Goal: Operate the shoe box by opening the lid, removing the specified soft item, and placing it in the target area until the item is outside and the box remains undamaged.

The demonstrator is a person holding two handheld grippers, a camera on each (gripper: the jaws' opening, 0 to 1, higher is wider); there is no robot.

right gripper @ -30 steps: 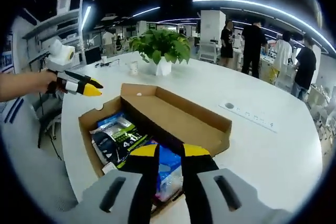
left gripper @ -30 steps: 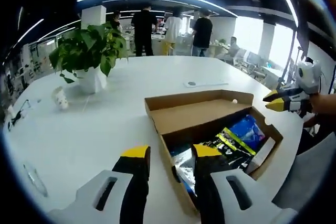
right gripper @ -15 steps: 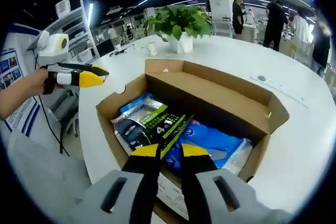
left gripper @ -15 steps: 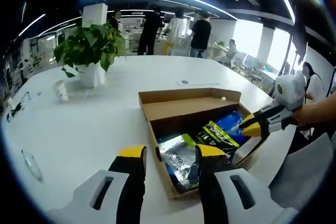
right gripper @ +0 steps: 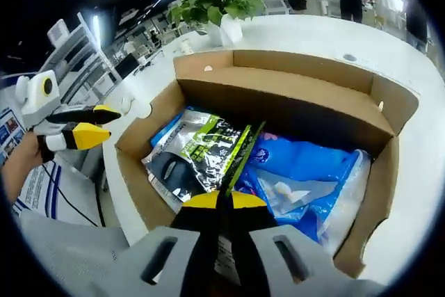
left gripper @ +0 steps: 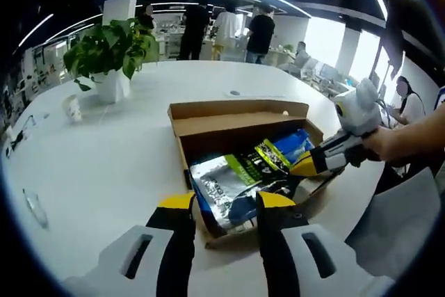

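Lid work looks finished: the cardboard box (right gripper: 389, 172) sits open on the white table (left gripper: 104, 158), its flap folded back at the upper part of the right gripper view. Removal is only beginning, and placing is left to do. Inside lie a black-and-green silvery packet (right gripper: 198, 154) toward the left and a blue plastic pack (right gripper: 306, 179) toward the right, both fully in the box. The right gripper (right gripper: 221, 203), at bottom centre, has its jaws pinched together at the near edge of the green packet; whether it truly holds it, I cannot tell. The left gripper (left gripper: 222, 203) hangs released at the box's near rim, jaws apart. A potted plant (left gripper: 104, 53) stands upper left.
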